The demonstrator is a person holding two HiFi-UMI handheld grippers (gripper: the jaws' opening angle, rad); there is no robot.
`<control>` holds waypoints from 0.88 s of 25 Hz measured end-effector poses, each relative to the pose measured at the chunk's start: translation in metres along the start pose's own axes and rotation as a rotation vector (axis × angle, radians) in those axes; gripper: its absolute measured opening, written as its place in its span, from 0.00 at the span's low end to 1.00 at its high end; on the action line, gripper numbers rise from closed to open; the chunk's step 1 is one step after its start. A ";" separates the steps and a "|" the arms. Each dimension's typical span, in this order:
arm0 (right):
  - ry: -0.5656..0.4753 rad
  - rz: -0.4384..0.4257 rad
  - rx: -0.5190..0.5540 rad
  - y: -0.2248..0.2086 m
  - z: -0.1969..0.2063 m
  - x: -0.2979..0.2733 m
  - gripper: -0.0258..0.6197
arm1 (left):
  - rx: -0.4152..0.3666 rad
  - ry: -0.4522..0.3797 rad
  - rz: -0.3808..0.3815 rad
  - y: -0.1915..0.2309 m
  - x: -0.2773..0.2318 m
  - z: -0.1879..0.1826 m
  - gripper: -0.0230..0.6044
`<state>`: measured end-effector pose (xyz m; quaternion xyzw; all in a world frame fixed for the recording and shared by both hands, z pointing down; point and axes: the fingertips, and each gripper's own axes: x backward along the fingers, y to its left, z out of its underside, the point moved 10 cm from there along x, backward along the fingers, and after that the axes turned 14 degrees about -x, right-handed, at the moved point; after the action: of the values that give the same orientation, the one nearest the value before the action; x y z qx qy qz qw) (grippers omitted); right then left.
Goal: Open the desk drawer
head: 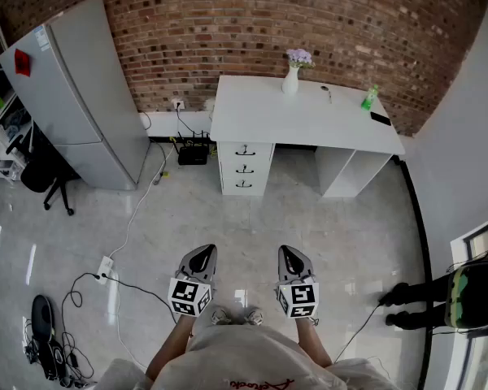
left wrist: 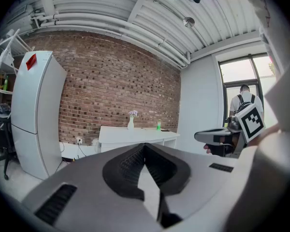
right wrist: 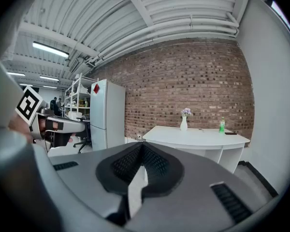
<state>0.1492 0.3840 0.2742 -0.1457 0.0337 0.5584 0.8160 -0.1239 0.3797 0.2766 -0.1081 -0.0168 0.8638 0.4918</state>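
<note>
Brick wall (head: 309,23) backs white desk (head: 301,112); its three black-handled drawers (head: 245,167) sit closed.

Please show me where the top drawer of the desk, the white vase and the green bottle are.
top drawer (head: 245,149), head view, on its dark handle.
white vase (head: 290,82), head view, on its body.
green bottle (head: 368,98), head view, on its middle.

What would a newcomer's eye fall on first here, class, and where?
The red brick wall fills the far side, with a white desk against it, a vase of flowers on top and three shut drawers at its left end. A tall grey fridge stands at the left, and the left gripper and right gripper point toward the desk, both shut and empty.
</note>
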 end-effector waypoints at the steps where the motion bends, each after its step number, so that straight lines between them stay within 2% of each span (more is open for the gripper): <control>1: 0.001 -0.002 0.001 -0.001 0.001 0.001 0.07 | 0.000 0.001 0.000 -0.003 0.001 0.000 0.06; 13: 0.015 -0.018 -0.001 -0.014 0.007 0.020 0.07 | 0.011 0.013 0.011 -0.034 0.001 0.000 0.06; 22: 0.006 -0.039 -0.012 -0.031 0.014 0.027 0.07 | -0.021 0.025 0.016 -0.055 -0.012 -0.004 0.06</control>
<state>0.1867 0.4017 0.2878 -0.1527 0.0300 0.5423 0.8256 -0.0708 0.3972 0.2825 -0.1244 -0.0189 0.8660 0.4839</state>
